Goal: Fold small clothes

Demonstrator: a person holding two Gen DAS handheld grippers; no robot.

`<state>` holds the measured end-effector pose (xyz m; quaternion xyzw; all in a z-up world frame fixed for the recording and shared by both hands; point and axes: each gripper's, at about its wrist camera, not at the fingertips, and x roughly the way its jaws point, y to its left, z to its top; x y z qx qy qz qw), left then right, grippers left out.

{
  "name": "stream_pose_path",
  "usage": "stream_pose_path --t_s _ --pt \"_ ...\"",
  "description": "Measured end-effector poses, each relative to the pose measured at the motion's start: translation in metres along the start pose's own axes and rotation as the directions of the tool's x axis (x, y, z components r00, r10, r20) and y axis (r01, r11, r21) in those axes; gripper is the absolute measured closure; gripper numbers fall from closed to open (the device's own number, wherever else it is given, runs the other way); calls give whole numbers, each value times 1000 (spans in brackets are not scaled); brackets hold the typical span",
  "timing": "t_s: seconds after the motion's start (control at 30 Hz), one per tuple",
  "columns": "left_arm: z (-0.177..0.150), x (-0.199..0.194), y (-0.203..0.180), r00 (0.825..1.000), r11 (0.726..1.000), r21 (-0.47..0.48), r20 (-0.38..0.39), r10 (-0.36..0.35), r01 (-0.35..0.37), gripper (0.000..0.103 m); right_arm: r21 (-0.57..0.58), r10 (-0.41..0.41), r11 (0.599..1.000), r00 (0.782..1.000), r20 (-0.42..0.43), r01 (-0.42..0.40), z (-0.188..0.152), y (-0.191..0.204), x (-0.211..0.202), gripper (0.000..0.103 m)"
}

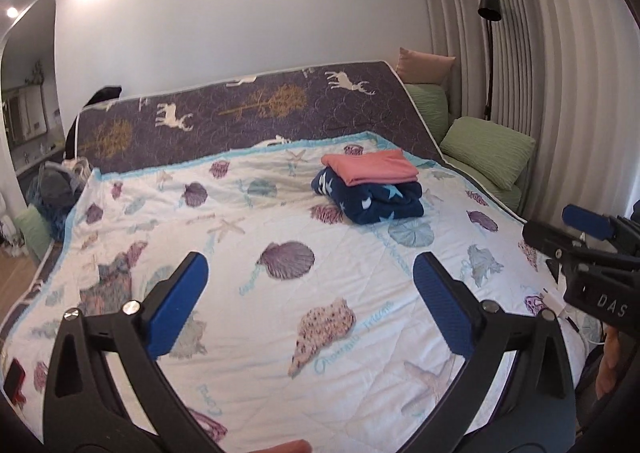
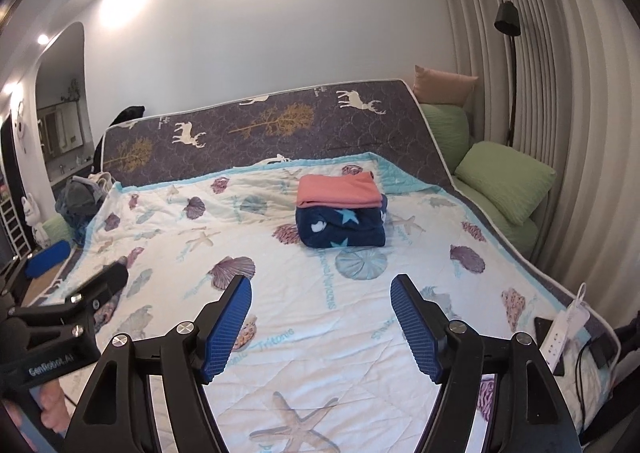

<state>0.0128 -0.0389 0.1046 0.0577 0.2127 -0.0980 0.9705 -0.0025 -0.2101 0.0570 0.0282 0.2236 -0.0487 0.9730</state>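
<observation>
The small clothes are already in a neat stack toward the far side of the bed: a folded pink garment (image 1: 370, 167) sits on top of a folded navy piece with light stars (image 1: 370, 201), the pink one resting flat and the navy one bundled thicker under it. The stack lies on a white quilt with a seashell and starfish print (image 1: 280, 333), well away from both tools.

The left tool (image 1: 312, 293) hangs over the near part of the quilt with its blue pads spread wide apart and nothing between them, just bare quilt. The right tool (image 2: 320, 321) is in much the same spot on its side, jaws parted too, also gripping nothing. Each one shows up at the edge of the other's view, and a bit of the person's hand (image 2: 52, 405) is wrapped round the left tool's handle.

Behind the quilt a purple mattress with deer and tree print (image 1: 240, 113) is propped up against the wall. Green pillows (image 1: 488, 153) and a pink one (image 1: 424, 65) pile up by the curtain, next to a black floor lamp (image 1: 490, 5). A white power strip (image 2: 568, 325) lies at the right edge of the bed, and a heap of other clothes (image 1: 56, 189) sits off the far left corner.
</observation>
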Motion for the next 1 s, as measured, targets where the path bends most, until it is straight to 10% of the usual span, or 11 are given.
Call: stream_pose_path --t_s 1.0 --pt "-21 3 12 998 999 -5 -46 53 -54 1 -36 10 999 1000 -14 -11 -17 29 -4 24"
